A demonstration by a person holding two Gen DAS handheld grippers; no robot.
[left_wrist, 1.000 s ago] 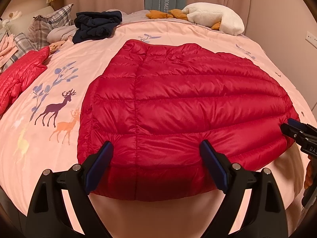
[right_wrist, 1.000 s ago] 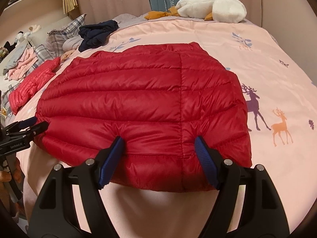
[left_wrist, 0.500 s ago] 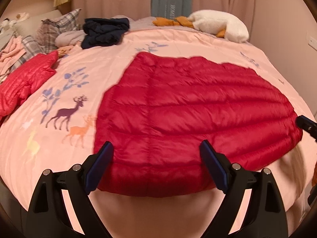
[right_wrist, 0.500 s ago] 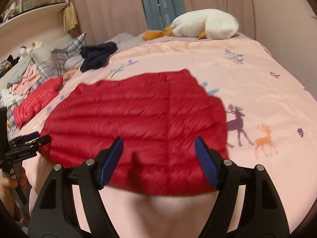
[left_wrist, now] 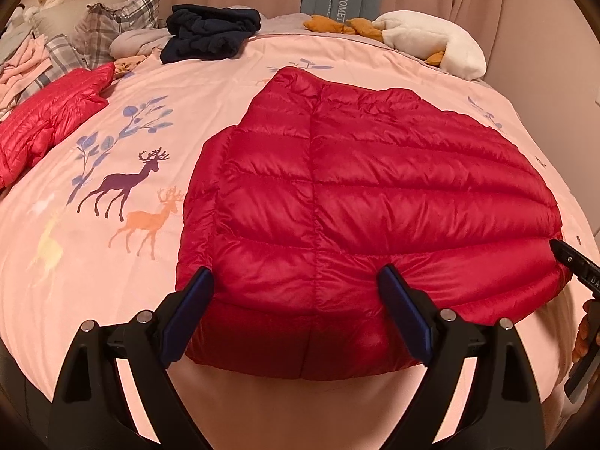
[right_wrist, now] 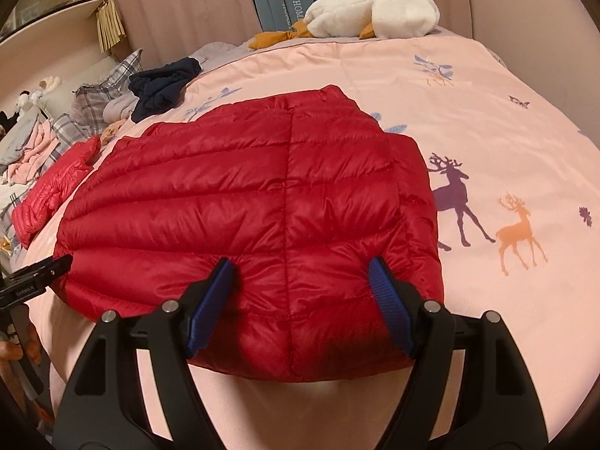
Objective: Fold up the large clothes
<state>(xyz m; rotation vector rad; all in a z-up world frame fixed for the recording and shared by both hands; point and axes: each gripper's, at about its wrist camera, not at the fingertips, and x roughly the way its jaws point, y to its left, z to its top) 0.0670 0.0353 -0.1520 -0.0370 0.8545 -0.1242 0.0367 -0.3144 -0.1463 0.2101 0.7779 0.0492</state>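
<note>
A red quilted down jacket (left_wrist: 360, 202) lies spread flat on the pink bed cover (left_wrist: 75, 247), its near hem hanging at the bed's front edge. It also shows in the right wrist view (right_wrist: 255, 206). My left gripper (left_wrist: 296, 300) is open, its jaws straddling the left part of the near hem. My right gripper (right_wrist: 300, 285) is open, straddling the right part of the hem. Each gripper shows at the edge of the other's view: the right one (left_wrist: 573, 262) and the left one (right_wrist: 33, 273). Neither holds anything.
A second red jacket (left_wrist: 48, 116) lies at the left of the bed. A dark navy garment (left_wrist: 210, 32), plaid pillows (left_wrist: 112, 24) and a pile of clothes sit at the back left. A white goose plush (left_wrist: 431, 43) lies at the back right by the curtains.
Both grippers drew back and lifted from the hem half a second ago, then came forward again onto the near hem. The jacket lies as before.
</note>
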